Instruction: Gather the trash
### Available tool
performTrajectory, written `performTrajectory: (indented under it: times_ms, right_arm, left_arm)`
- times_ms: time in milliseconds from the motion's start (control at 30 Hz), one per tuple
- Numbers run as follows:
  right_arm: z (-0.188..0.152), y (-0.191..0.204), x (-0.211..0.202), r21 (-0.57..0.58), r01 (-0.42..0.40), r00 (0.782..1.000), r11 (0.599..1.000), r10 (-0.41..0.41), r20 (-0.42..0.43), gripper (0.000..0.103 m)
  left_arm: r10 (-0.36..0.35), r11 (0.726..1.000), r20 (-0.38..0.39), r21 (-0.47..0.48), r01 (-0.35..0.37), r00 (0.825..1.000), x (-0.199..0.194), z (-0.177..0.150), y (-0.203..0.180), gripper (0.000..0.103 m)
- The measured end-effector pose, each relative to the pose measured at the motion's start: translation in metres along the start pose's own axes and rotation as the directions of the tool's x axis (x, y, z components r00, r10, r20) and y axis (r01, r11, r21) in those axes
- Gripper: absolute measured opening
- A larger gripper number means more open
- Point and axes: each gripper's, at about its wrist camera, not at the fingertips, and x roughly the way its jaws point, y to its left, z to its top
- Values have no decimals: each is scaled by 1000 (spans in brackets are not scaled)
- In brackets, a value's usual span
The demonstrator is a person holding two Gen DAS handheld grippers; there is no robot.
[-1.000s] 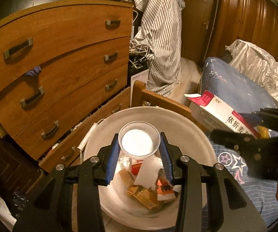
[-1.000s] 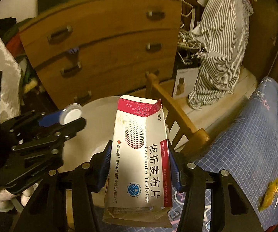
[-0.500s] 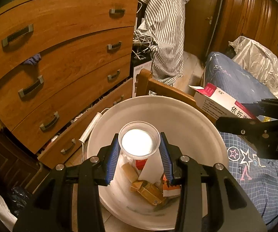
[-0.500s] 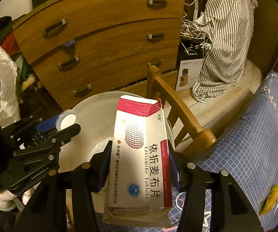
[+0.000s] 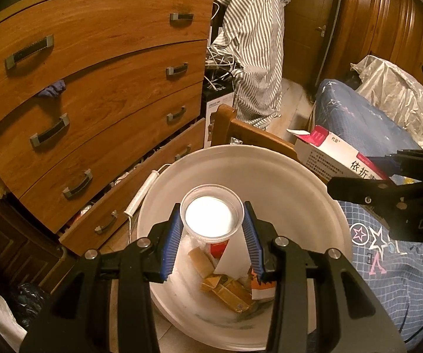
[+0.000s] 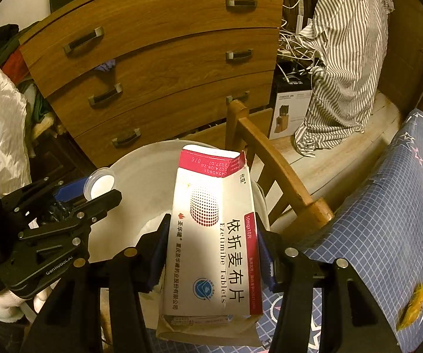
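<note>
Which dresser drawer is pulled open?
The bottom drawer of the dresser: its front stands out with clutter showing above it; the three above are shut.

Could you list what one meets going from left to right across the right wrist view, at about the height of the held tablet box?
Left gripper holding a small plastic lid → white bin → tablet box in the right gripper → wooden chair frame → blue starred bedspread.

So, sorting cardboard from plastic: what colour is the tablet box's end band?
Red, on the white tablet box; clearest in the right wrist view.
</note>
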Motion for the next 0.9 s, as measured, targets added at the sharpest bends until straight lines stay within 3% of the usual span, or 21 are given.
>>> performTrajectory:
  times_ms: [67, 100, 133, 500, 667, 800, 900]
  right_arm:
    - [1, -1, 0, 3, 0, 1000, 1000, 0, 4, 61]
    - [1, -2, -1, 9, 2, 1000, 1000, -3, 13, 64]
    - [2, -3, -3, 16, 0, 1000, 1000, 0, 23, 65]
    - [-12, -9, -28, 45, -48, 995, 998, 43, 88, 66]
    - [-40, -10, -55, 54, -76, 984, 996, 66, 163, 68]
    - [-69, -6, -90, 33, -80, 964, 996, 69, 255, 73]
    - [-91, 0, -117, 4, -70, 948, 998, 66, 312, 77]
  left_arm:
    - [13, 1000, -8, 1, -13, 1000, 2, 1, 1, 50]
    - [20, 1000, -5, -2, -20, 1000, 1, 0, 2, 63]
    - [30, 1000, 2, -7, -30, 1000, 0, 0, 4, 65]
    - [32, 998, 44, -53, -30, 999, -20, -3, 8, 66]
    - [24, 998, 105, -68, -17, 994, -45, -12, 6, 80]
    - [70, 995, 167, -78, -57, 983, -73, -24, 0, 97]
    - [80, 994, 214, -92, -61, 973, -96, -33, -5, 97]
